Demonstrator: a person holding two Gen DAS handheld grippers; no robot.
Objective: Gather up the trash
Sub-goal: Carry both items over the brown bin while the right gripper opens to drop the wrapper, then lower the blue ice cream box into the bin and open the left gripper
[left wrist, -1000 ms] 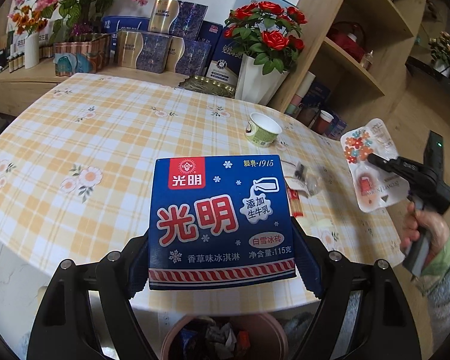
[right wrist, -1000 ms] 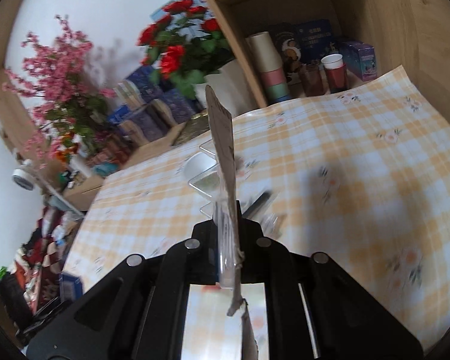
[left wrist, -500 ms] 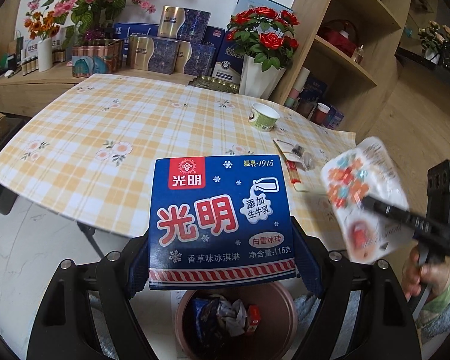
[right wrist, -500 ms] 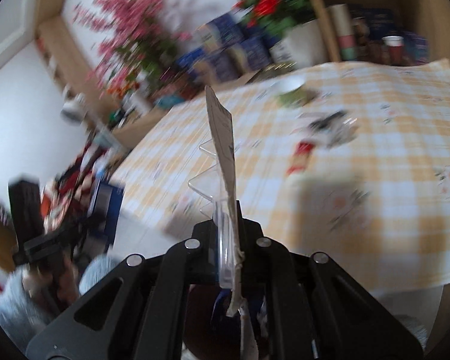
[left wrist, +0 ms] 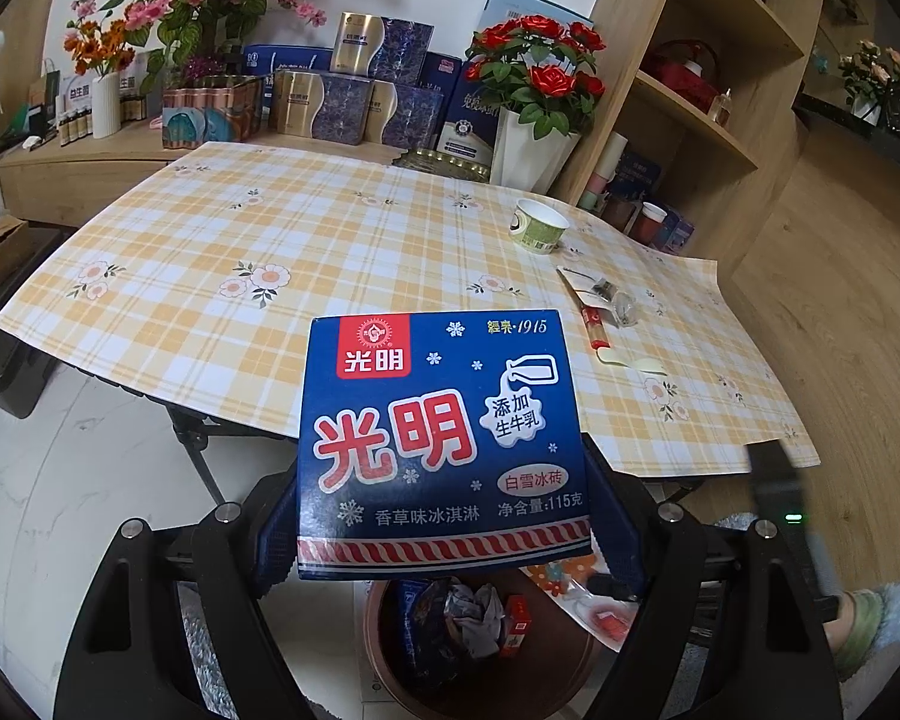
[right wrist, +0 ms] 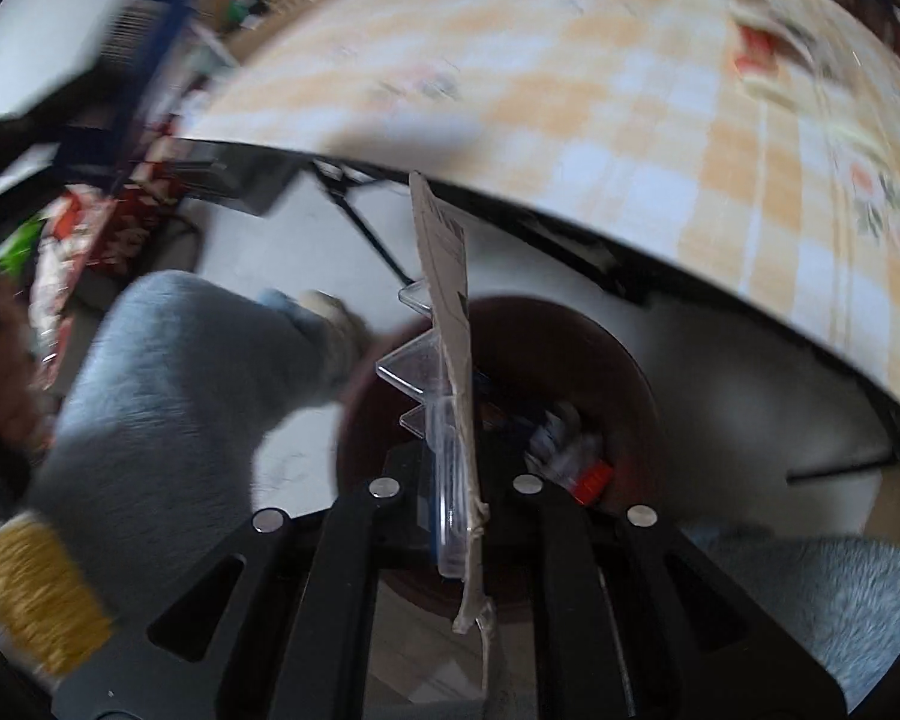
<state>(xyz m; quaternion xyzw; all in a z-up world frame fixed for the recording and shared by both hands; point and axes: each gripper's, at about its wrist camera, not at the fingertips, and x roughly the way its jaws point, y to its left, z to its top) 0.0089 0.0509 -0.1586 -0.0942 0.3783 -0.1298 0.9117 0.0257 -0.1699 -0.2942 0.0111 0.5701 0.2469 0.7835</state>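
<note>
Left wrist view: a blue ice-cream carton (left wrist: 441,438) is clamped between the left gripper's (left wrist: 444,516) fingers above a brown round bin (left wrist: 564,660); a clear-plastic blister card (right wrist: 450,360) is pinched by the right gripper's (right wrist: 459,504) fingers over the bin.

Even daylight; left view sharp; right view motion-blurred; fisheye-bent edges.

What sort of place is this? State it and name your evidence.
Most likely a home living or dining room: a table with a checked floral cloth, wooden shelves of household items, red artificial roses and stacked gift boxes.
</note>
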